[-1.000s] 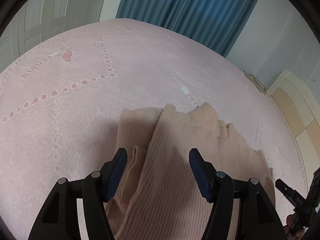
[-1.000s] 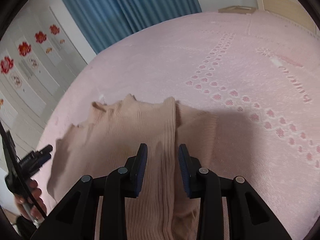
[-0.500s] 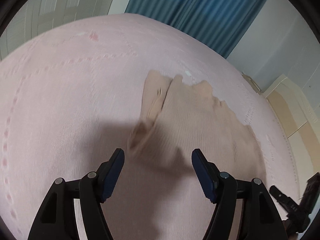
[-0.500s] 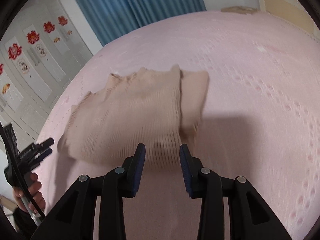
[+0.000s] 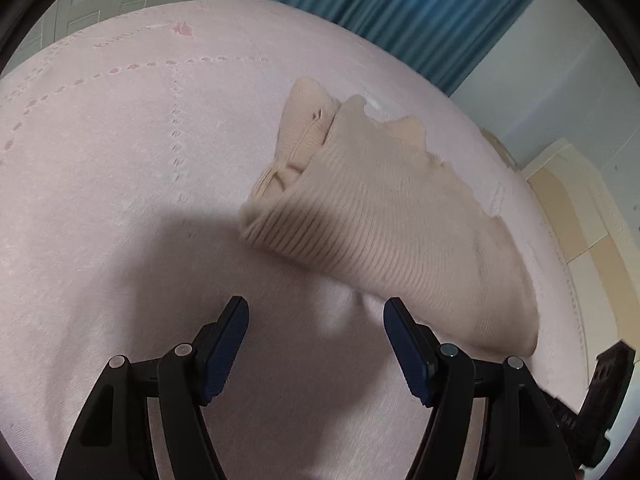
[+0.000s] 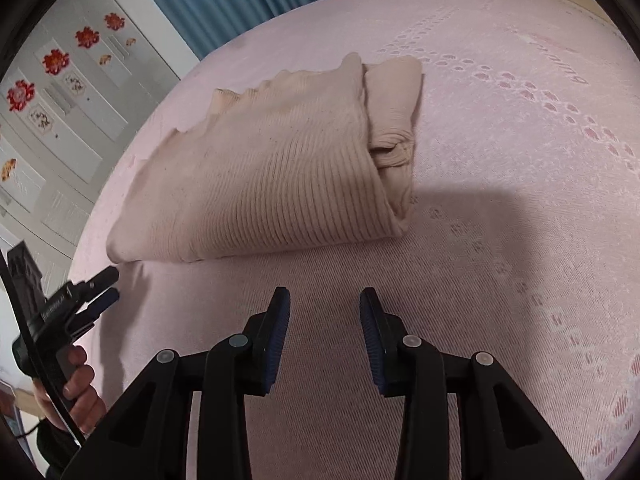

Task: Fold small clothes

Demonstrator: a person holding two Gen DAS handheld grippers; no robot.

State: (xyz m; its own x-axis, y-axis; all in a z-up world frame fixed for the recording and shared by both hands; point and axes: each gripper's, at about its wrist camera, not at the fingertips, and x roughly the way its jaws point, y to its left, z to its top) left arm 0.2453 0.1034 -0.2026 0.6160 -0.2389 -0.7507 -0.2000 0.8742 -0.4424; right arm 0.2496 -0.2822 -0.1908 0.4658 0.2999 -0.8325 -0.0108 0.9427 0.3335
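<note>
Beige ribbed sweater (image 6: 272, 184) lies folded on the pink bed (image 6: 500, 264), just ahead of both grippers. Left gripper (image 5: 316, 330) and right gripper (image 6: 325, 314) hold their fingers apart, gripping nothing.

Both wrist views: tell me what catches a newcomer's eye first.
A folded beige ribbed garment lies in the middle of a pink bedspread, a narrower piece tucked under one side. Both grippers, left and right, hang open and empty just short of its near fold. Blue curtains hang behind the bed.
</note>
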